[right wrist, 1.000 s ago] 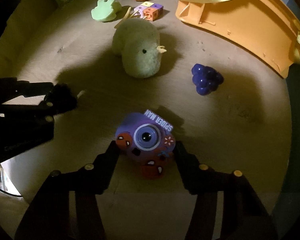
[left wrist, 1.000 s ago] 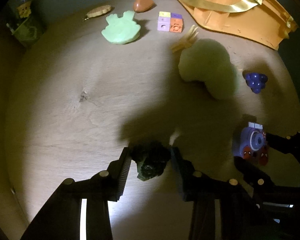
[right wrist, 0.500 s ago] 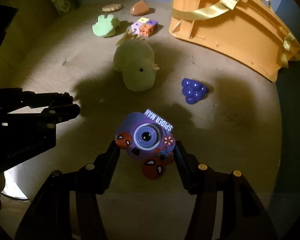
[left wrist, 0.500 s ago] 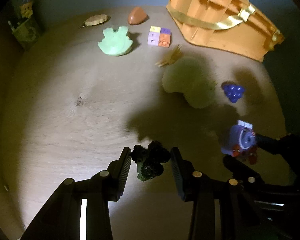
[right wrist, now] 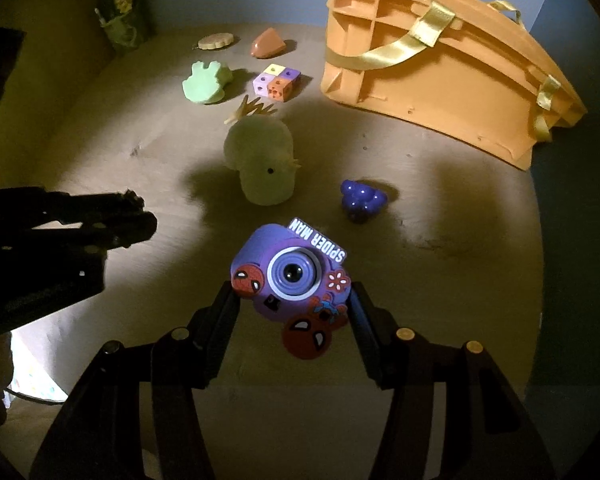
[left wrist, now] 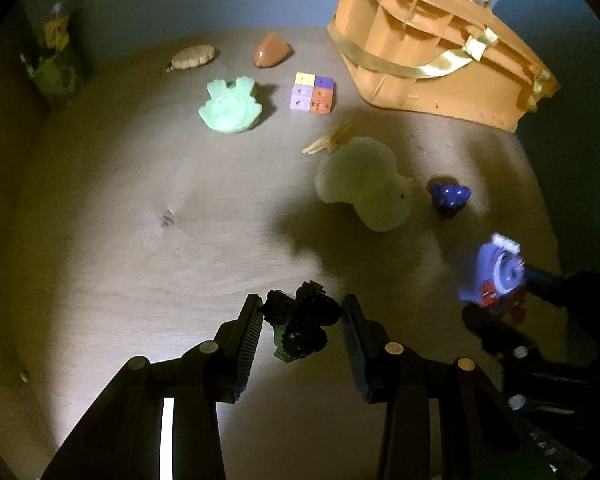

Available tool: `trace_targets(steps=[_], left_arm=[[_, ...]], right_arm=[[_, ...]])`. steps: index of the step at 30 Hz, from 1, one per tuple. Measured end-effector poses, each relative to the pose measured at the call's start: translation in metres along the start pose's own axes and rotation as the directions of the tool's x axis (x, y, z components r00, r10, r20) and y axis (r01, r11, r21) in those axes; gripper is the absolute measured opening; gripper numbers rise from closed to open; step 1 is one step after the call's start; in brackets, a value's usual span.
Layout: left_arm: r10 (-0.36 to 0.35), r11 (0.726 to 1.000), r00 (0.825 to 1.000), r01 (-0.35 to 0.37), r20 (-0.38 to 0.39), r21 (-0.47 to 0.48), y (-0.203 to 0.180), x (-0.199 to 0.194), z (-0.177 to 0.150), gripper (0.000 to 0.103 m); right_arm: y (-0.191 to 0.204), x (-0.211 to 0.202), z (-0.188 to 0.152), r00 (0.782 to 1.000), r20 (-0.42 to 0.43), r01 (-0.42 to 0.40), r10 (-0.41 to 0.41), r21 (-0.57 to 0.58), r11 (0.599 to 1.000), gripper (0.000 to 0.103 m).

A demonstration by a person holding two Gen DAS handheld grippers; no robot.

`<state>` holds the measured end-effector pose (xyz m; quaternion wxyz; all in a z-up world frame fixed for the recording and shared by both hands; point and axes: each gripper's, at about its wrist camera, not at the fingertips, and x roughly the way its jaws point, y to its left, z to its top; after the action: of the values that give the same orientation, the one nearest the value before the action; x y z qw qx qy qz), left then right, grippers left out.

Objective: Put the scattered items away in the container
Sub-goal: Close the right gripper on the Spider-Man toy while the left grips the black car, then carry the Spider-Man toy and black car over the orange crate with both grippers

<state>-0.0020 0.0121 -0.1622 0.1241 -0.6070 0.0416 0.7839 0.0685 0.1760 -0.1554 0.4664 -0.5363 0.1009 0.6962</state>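
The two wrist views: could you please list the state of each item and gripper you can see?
Left gripper: shut on the black toy vehicle, lifted.
Right gripper: shut on the purple toy camera, lifted.
Orange container: upright, open-topped, handles hanging loose.
Yellow plush chick: lying on its side on the table.
Purple grapes: resting on the table.
Colored cube block: resting flat.
Green frog toy: lying flat.

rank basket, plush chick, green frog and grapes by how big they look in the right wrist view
1. basket
2. plush chick
3. green frog
4. grapes

Frog and grapes look close in size; the frog lies farther from the camera, so it may really be bigger.
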Motion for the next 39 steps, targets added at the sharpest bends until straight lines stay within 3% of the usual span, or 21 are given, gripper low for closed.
trace_targets(steps=[6, 9, 15, 18, 24, 39], left_arm=[[-0.019, 0.999, 0.999, 0.017, 0.041, 0.038, -0.003, -0.018, -0.008, 0.036], [-0.066, 0.997, 0.997, 0.064, 0.04, 0.031, -0.002, -0.026, -0.004, 0.036], [-0.066, 0.997, 0.998, 0.065, 0.019, 0.041, -0.002, -0.034, 0.01, 0.036], [-0.043, 0.996, 0.999, 0.041, 0.028, 0.081, -0.006, -0.044, 0.015, 0.036], [-0.069, 0.988, 0.997, 0.067, 0.013, 0.141, -0.015, -0.059, 0.027, 0.037], [-0.136, 0.974, 0.99, 0.126, 0.045, 0.19, -0.028, -0.106, 0.089, 0.037]], right_arm=[[-0.002, 0.004, 0.006, 1.0, -0.003, -0.006, 0.006, 0.022, 1.0, 0.052], [-0.005, -0.001, 0.008, 1.0, -0.005, -0.008, 0.008, 0.026, 1.0, 0.052], [-0.013, -0.016, 0.014, 1.0, -0.009, -0.012, 0.012, 0.033, 0.999, 0.052], [-0.02, -0.024, 0.018, 1.0, -0.021, -0.007, 0.008, 0.03, 1.0, 0.052], [-0.031, -0.043, 0.028, 1.0, -0.015, 0.017, -0.017, 0.026, 1.0, 0.052], [-0.063, -0.099, 0.071, 0.995, 0.073, 0.07, -0.072, 0.039, 0.997, 0.052]])
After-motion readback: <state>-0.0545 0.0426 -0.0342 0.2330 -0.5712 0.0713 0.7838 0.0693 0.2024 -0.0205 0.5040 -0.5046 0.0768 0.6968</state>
